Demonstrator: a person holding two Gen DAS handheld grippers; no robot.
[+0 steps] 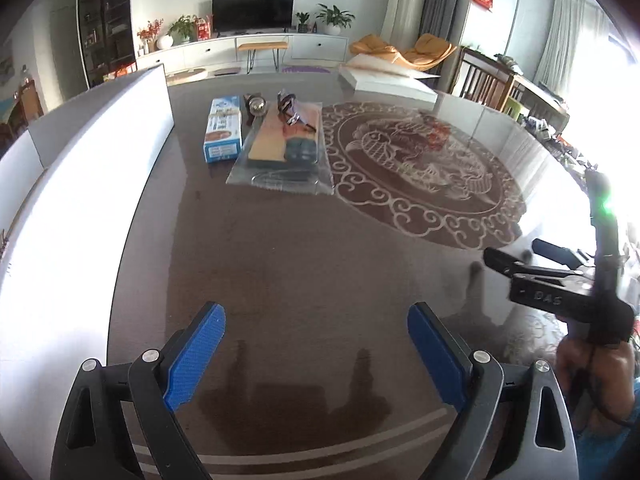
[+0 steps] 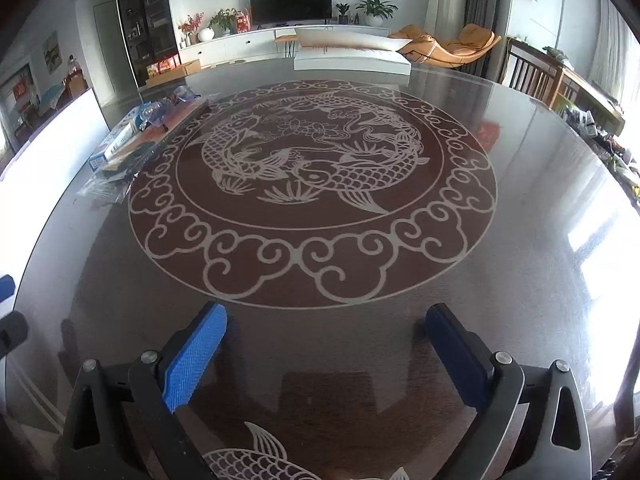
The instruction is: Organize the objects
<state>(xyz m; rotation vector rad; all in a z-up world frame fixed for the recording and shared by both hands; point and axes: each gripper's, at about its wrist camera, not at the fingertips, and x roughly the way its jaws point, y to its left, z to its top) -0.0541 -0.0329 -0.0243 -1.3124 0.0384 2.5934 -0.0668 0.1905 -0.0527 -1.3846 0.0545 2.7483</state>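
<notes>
A cluster of objects lies on the far left of the glossy dark table (image 1: 304, 264): a blue-and-white box (image 1: 223, 129), a clear plastic bag (image 1: 282, 174) under a tan flat package (image 1: 276, 136), a bundle of dark items (image 1: 291, 111) and a small round metal object (image 1: 257, 105). The cluster also shows in the right wrist view (image 2: 136, 136) at the left. My left gripper (image 1: 316, 320) is open and empty, well short of the cluster. My right gripper (image 2: 326, 320) is open and empty over the table's fish pattern (image 2: 312, 168); it also shows in the left wrist view (image 1: 516, 260).
A white board (image 1: 88, 184) stands along the table's left edge. A white flat box (image 2: 352, 60) lies at the far edge. A wooden chair (image 2: 532, 72) and cluttered shelf (image 2: 600, 128) stand at the right. A TV cabinet (image 1: 256, 48) is behind.
</notes>
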